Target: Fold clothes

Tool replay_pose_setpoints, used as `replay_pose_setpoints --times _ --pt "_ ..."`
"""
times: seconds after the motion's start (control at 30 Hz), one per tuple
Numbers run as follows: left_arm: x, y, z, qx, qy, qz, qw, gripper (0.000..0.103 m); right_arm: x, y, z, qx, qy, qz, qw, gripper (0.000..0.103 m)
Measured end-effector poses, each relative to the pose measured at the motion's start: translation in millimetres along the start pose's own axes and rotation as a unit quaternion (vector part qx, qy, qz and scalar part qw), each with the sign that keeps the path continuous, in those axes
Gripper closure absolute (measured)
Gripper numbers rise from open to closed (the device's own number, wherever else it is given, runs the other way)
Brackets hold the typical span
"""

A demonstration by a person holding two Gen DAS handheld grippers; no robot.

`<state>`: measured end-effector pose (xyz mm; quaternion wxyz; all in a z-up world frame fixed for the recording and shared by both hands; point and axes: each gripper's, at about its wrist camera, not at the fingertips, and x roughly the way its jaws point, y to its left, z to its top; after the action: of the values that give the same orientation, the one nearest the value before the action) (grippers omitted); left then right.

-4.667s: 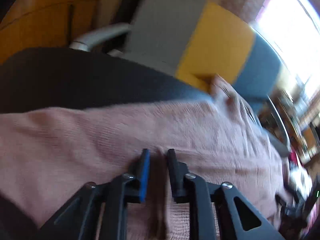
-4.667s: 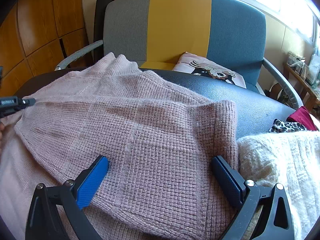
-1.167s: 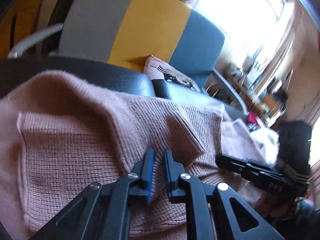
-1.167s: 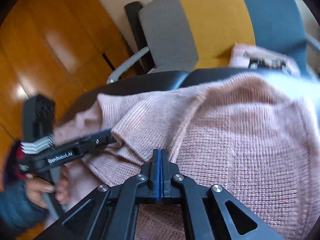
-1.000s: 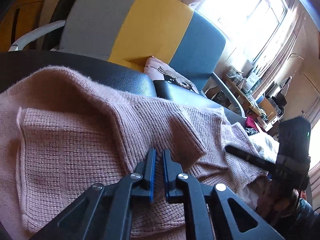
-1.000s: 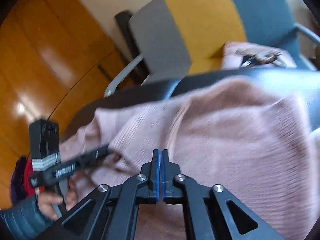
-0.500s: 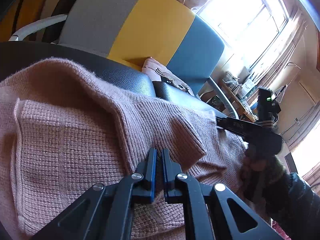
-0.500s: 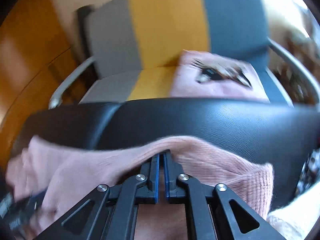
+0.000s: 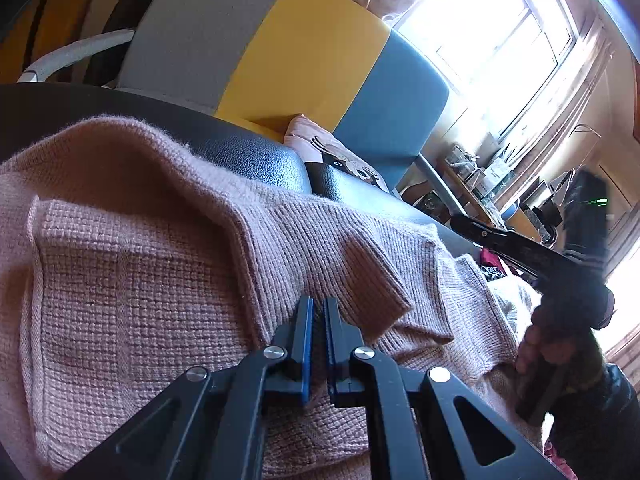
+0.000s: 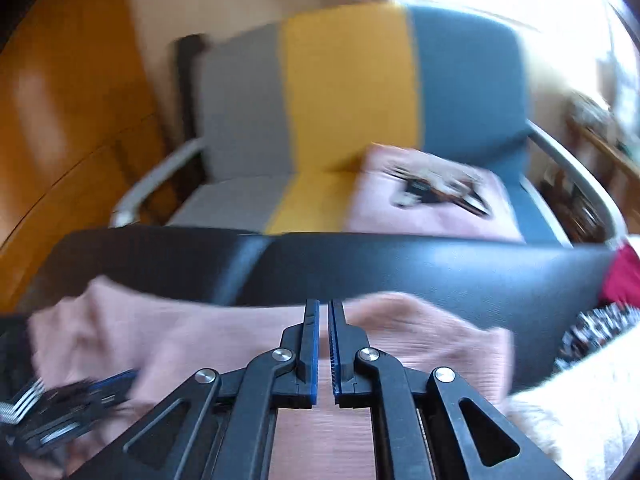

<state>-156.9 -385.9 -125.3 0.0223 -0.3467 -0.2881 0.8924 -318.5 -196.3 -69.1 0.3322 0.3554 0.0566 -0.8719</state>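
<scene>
A pink knit sweater (image 9: 132,288) lies partly folded on a black padded surface (image 9: 256,156). My left gripper (image 9: 316,320) is shut on a fold of the sweater near its ribbed edge. My right gripper (image 10: 324,320) hovers above the sweater (image 10: 400,336), its jaws a narrow gap apart with nothing between them. The right gripper also shows in the left wrist view (image 9: 516,244), raised at the right. The left gripper also shows in the right wrist view (image 10: 80,400), blurred at lower left.
A grey, yellow and blue armchair (image 10: 344,88) stands behind the black surface, with a printed pink cushion (image 10: 432,204) on its seat. A cream knit garment (image 10: 580,400), a leopard-print item (image 10: 596,328) and a red cloth (image 10: 624,276) lie at the right. A bright window (image 9: 500,40) is at the right.
My right gripper has let go of the sweater, opened slightly and lifted up and to the right. My left gripper keeps its hold and has hardly moved.
</scene>
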Motion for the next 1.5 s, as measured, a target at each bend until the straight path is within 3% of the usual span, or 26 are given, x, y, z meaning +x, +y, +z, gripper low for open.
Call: replay_pose_setpoints --times 0.07,0.17,0.3,0.33,0.37,0.47,0.6,0.7,0.77,0.83,0.97,1.3,1.4,1.5 --pt "-0.8 2.4 0.4 -0.006 0.000 -0.007 1.0000 0.097 3.8 26.7 -7.6 -0.043 0.012 0.017 0.999 0.088" --pt "-2.1 5.9 1.0 -0.016 -0.001 -0.017 0.9997 0.097 16.7 48.4 -32.7 -0.092 0.026 0.000 0.995 0.072" --pt "-13.6 10.7 3.2 -0.037 -0.019 -0.012 0.9991 0.096 21.0 55.9 -49.5 -0.115 0.025 -0.021 0.993 0.071" --pt "-19.1 11.0 4.4 -0.041 -0.028 -0.006 0.9987 0.092 20.5 56.8 -50.1 -0.117 0.025 -0.024 0.992 0.071" --pt "-26.3 11.8 6.3 -0.044 -0.038 -0.004 0.9983 0.080 20.0 57.7 -50.7 -0.120 0.026 -0.026 0.992 0.071" --pt "-39.1 25.3 19.9 -0.071 -0.053 0.001 0.9961 0.075 18.6 54.0 -51.1 -0.113 0.024 -0.020 0.993 0.070" --pt "-34.3 52.1 45.1 -0.131 -0.026 0.003 0.9911 0.066 20.3 49.9 -50.5 -0.106 0.023 -0.011 0.994 0.070" --pt "-23.2 49.2 60.9 -0.110 -0.016 0.040 0.9930 0.067 21.4 49.6 -49.8 -0.101 0.022 -0.005 0.995 0.070" --pt "-14.2 44.1 68.5 -0.077 -0.014 0.109 0.9910 0.068 21.0 48.0 -49.6 -0.096 0.022 0.000 0.995 0.070" --pt "1.1 47.3 73.3 -0.062 0.004 0.180 0.9817 0.075 20.8 46.2 -49.2 -0.091 0.021 0.006 0.996 0.070" --pt "11.7 40.6 68.1 0.005 -0.020 0.215 0.9763 0.077 21.0 42.9 -48.8 -0.082 0.021 0.016 0.996 0.070" --pt "22.5 49.0 78.2 0.003 -0.028 0.218 0.9755 0.075 20.8 46.5 -50.2 -0.092 0.021 0.007 0.996 0.070" --pt "12.4 56.9 79.3 -0.017 -0.027 0.195 0.9804 0.074 21.1 46.7 -50.4 -0.094 0.021 0.003 0.995 0.070" --pt "-17.9 66.1 63.0 -0.054 -0.041 0.206 0.9763 0.070 21.1 47.5 -50.5 -0.097 0.021 0.000 0.995 0.070"
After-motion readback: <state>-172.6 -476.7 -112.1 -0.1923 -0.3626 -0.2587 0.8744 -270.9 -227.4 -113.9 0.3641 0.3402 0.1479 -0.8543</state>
